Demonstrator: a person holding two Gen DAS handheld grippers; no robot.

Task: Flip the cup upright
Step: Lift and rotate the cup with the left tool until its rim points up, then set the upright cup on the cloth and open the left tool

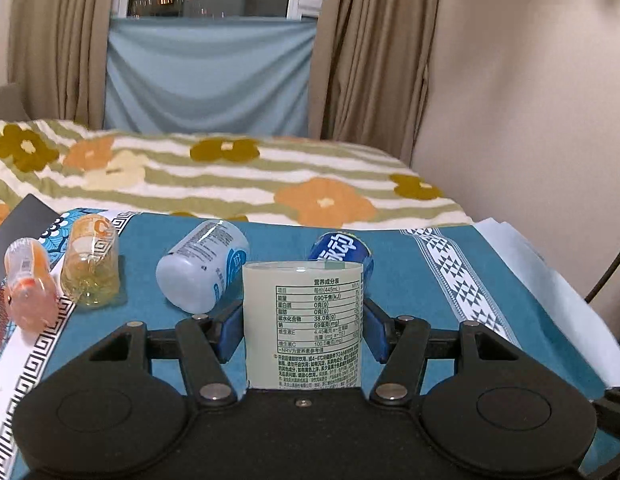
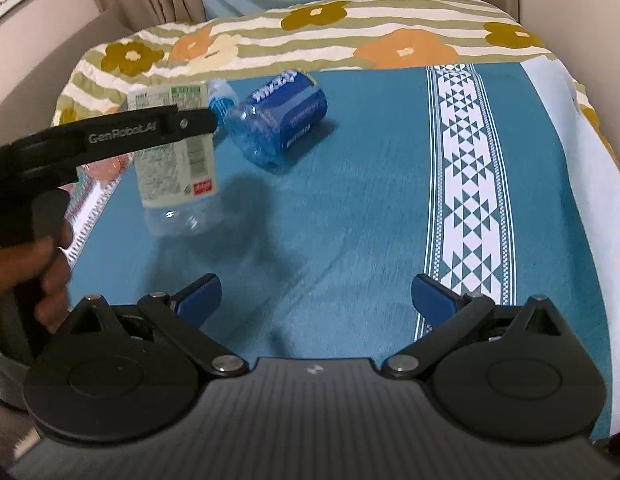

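Step in hand, by the look of it: setting down, with the turn itself mostly made. Clamped in the left gripper (image 1: 302, 332), blue pads pressed on either side of the wall: the pale green labelled cup (image 1: 304, 312), a cut-off drink bottle with a printed nutrition table facing the camera and its cut rim uppermost. From the right wrist view, stands nearly vertical with a slight lean, clear moulded base lowest, close over the blue patterned cloth (image 2: 349, 220) of the worktop; cannot tell whether the base touches.

Next move likely calls for squaring out the last lean, lowering until the base sits flat, then opening the pads slowly, since a light, thin plastic wall probably springs back and tips easily.

Right gripper (image 2: 315, 290): spread wide, nothing between the pads, hanging over bare cloth to the right of the cup.

Just beyond the left gripper, lying on their sides: a blue-labelled cup (image 1: 341, 250) ahead-right, a white-labelled cup (image 1: 202, 266) ahead-left. Further left, a yellow cup (image 1: 90, 264) and an orange cup (image 1: 30, 284), also down. Well beyond, a flowered bedspread (image 1: 310, 184).
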